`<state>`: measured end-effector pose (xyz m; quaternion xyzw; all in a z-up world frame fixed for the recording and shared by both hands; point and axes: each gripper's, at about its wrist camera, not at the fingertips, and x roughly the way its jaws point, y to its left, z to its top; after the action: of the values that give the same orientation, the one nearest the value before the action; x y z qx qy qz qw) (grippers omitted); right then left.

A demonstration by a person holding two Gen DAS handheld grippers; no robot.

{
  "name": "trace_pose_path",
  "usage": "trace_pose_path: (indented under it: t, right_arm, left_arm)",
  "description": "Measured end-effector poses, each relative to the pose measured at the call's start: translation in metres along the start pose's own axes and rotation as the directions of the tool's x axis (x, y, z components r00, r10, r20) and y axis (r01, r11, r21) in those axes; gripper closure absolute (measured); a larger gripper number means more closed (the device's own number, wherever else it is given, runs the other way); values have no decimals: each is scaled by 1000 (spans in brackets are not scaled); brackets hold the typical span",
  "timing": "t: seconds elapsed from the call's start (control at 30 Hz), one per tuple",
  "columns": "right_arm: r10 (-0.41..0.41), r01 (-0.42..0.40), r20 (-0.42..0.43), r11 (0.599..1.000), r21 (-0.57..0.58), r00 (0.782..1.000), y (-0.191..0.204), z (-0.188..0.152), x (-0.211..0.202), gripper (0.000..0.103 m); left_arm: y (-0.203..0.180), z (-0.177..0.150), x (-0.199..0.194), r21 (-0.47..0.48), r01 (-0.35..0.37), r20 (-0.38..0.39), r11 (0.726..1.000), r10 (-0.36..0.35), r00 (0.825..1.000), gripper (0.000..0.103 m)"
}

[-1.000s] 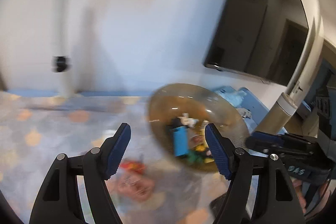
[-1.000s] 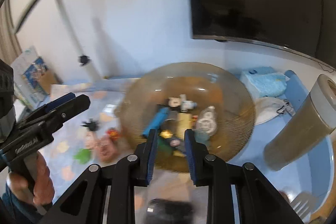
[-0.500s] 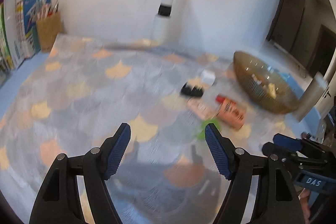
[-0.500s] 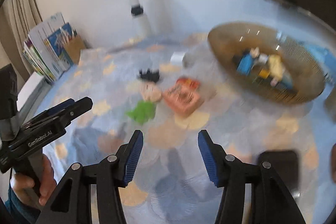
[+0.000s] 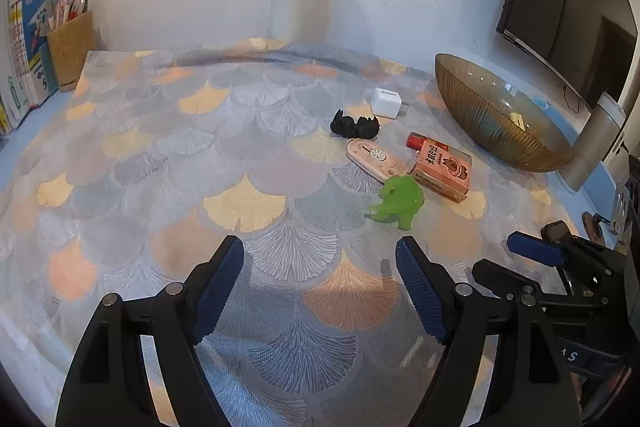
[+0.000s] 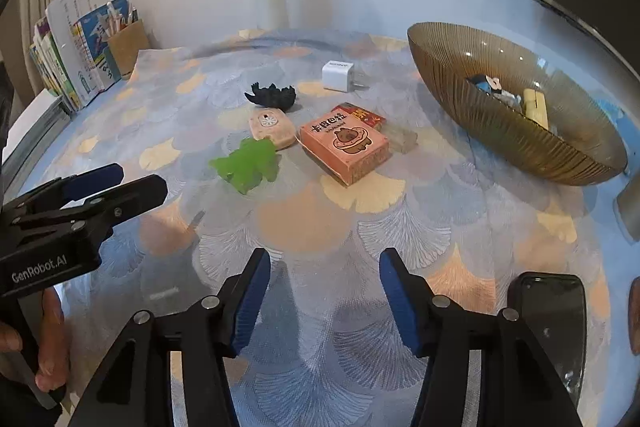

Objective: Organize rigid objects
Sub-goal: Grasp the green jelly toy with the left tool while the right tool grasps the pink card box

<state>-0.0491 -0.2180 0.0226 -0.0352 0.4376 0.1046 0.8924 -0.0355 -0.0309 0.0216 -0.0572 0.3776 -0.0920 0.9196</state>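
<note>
Right wrist view is showing the right gripper point(image 6: 322, 293) hovering over the mat point(image 6: 304, 227) with its jaws spread wide and nothing between them. One phone point(image 6: 548, 311) is lying just right of it. Ahead and slightly left, five loose things are sitting clustered: one green figure point(image 6: 248, 165), one pink oval case point(image 6: 269, 128), one orange box point(image 6: 344, 147) touching one red lighter point(image 6: 366, 115), then one black figure point(image 6: 273, 95) and one white charger point(image 6: 338, 76) farthest. One bowl point(image 6: 520, 143) is standing ahead to the right, holding several small items. The left gripper point(image 5: 320, 287), likewise gaping empty, is hanging beside it.
</note>
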Motion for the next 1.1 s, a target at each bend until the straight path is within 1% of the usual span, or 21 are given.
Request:
trace_pose_path:
  t: [0.27,0.5,0.6,0.63,0.7,0.77,0.83,0.87,0.93,1.03,1.07,1.1]
  right_arm:
    - [-12,12,-10,1000,-9,1000,4,1,0,48]
    - [-9,9,-28,1000,16,1000,-1,1,4,44]
    - [2,-1,-39,1000,23,999,-3,2,5,42]
    - [8,-7,-45,1000,26,999,-4,3,5,42]
    - [17,-13,-80,999,52,997,-7,9,5,42]
    - [25,-20,-100,999,47,995,-10,21,2,42]
    - [4,-4,-103,1000,9,995,-11,34,3,37]
    - [-11,10,-110,1000,-10,994,-13,40,8,31]
    - [-31,28,-134,999,-27,990,-19,47,19,30]
    - [-46,42,-135,999,-33,990,-27,52,33,30]
    - [-42,37,-138,999,-34,989,-30,53,37,30]
    - [-35,30,-143,999,-36,989,-31,52,41,30]
  left_arm:
    - [-2,0,1,8,-6,-1,1000,6,1000,26]
    - [-9,-2,1,52,-29,3,998,29,1000,26]
    - [-10,-1,2,64,-26,-6,998,27,1000,26]
    - [-10,0,3,68,-12,-16,998,13,1000,26]
    - [-9,5,8,58,42,-64,997,-38,997,26]
    - [-10,12,13,37,87,-93,996,-83,992,26]
    - [-15,20,19,33,109,-101,993,-105,989,26]
    - [-19,25,24,39,123,-102,992,-119,988,26]
    - [-26,31,32,55,129,-111,990,-122,986,26]
    - [-34,37,49,64,129,-135,990,-119,984,33]
    - [-35,38,53,59,138,-144,989,-128,981,39]
    - [-35,39,56,54,148,-154,987,-138,978,41]
